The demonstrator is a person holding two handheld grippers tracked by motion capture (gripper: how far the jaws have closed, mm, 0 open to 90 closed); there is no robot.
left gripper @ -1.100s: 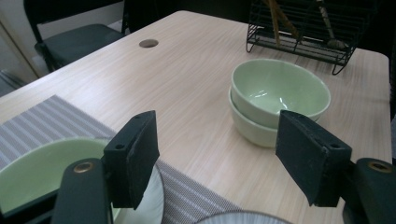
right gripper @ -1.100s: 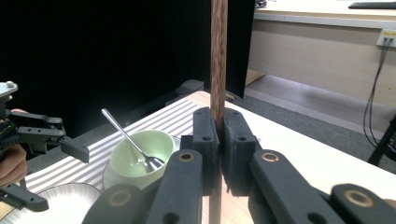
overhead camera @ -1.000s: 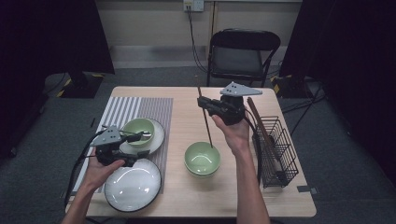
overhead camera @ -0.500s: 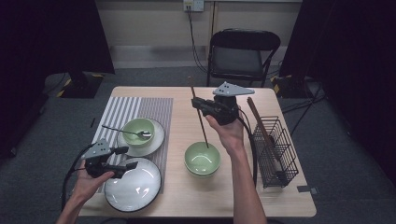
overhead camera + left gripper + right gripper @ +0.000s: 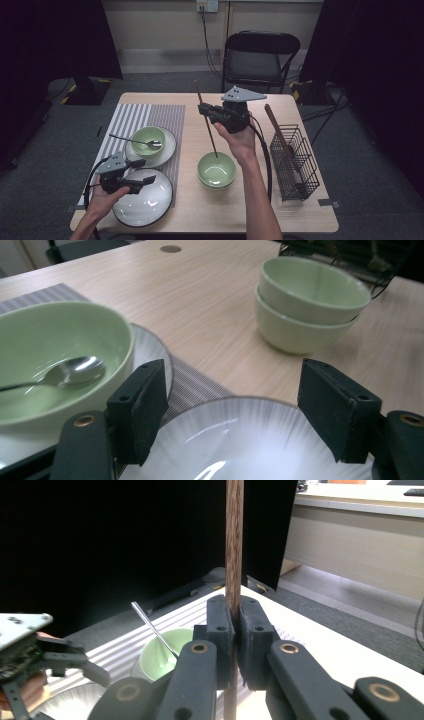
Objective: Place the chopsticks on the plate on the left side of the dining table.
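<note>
My right gripper is shut on a dark wooden chopstick and holds it nearly upright above the table's middle. The stick's lower tip hangs over two stacked green bowls. My left gripper stands open just above the rim of a white plate, with nothing between its jaws. Behind it, a green bowl with a metal spoon rests on a small white plate.
A striped placemat lies under the plates at the left. A black wire basket with a wooden utensil leaning in it stands at the right edge. A black chair is behind the table.
My left gripper has drawn back from the bowl with the spoon to the white plate. My right gripper has carried the chopstick a little leftward, over the stacked bowls.
</note>
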